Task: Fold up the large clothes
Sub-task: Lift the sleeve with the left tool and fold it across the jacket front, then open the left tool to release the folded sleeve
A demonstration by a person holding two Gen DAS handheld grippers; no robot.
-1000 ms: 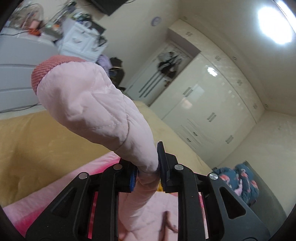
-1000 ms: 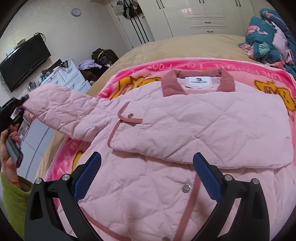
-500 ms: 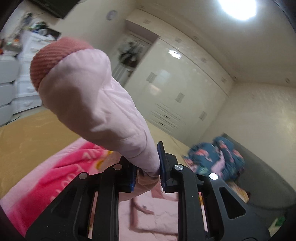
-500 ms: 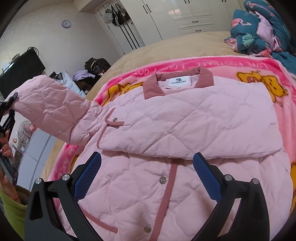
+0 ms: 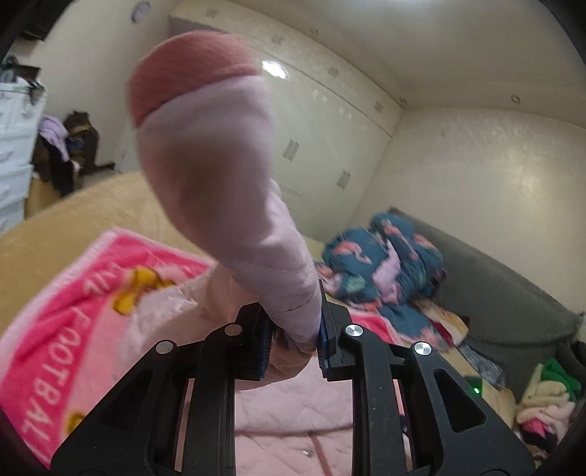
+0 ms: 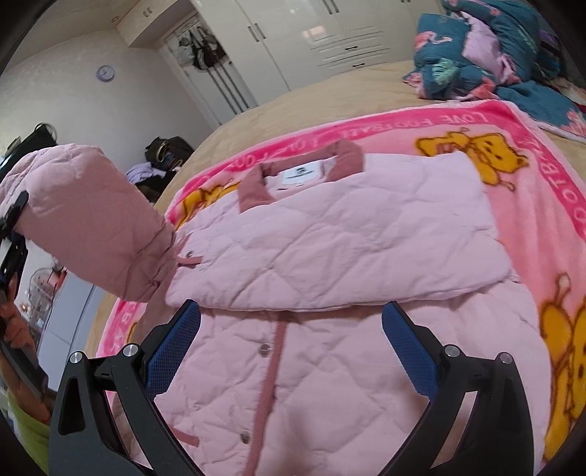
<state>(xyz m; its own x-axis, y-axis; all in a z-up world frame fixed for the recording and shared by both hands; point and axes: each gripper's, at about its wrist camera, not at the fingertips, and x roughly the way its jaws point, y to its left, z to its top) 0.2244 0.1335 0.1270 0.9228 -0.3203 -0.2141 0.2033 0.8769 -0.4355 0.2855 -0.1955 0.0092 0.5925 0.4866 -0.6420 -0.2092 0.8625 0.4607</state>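
- Left gripper [image 5: 293,340]: jaws are closed narrow on the raised sleeve [image 5: 234,205] of the pink quilted jacket [image 6: 329,293], pinched a little below the cuff. The sleeve is held up off the bed, probably so it can be carried across the jacket front and laid flat.
- Cuff [image 5: 186,73]: a darker rose ribbed knit band is seen at the sleeve end, standing above the jaws; the padded sleeve bulges rounded and soft above the pinch, so the filling is judged springy and likely to slip if the grip loosens.
- From the right wrist view, the same sleeve [image 6: 91,223] is seen lifted at the jacket's left edge, bunched where it joins the body.
- Jacket body: laid front-up on a pink cartoon-print fleece blanket [image 6: 531,205], spread on the bed [image 6: 293,110]. Diamond quilting, a rose placket with metal snaps [image 6: 264,349] and a rose collar [image 6: 304,172] with a white label are noted.
- The other sleeve [image 6: 329,241] is already folded across the chest as a flat band, so the fold is judged partly done.
- Right gripper [image 6: 289,344]: jaws are held wide apart and empty, hovering above the jacket's lower front, blue textured pads [image 6: 410,351] showing; contact with the cloth cannot be told.
- Far right: a crumpled teal flamingo-print garment [image 6: 487,47] is lying apart near the wardrobe [image 6: 329,33].
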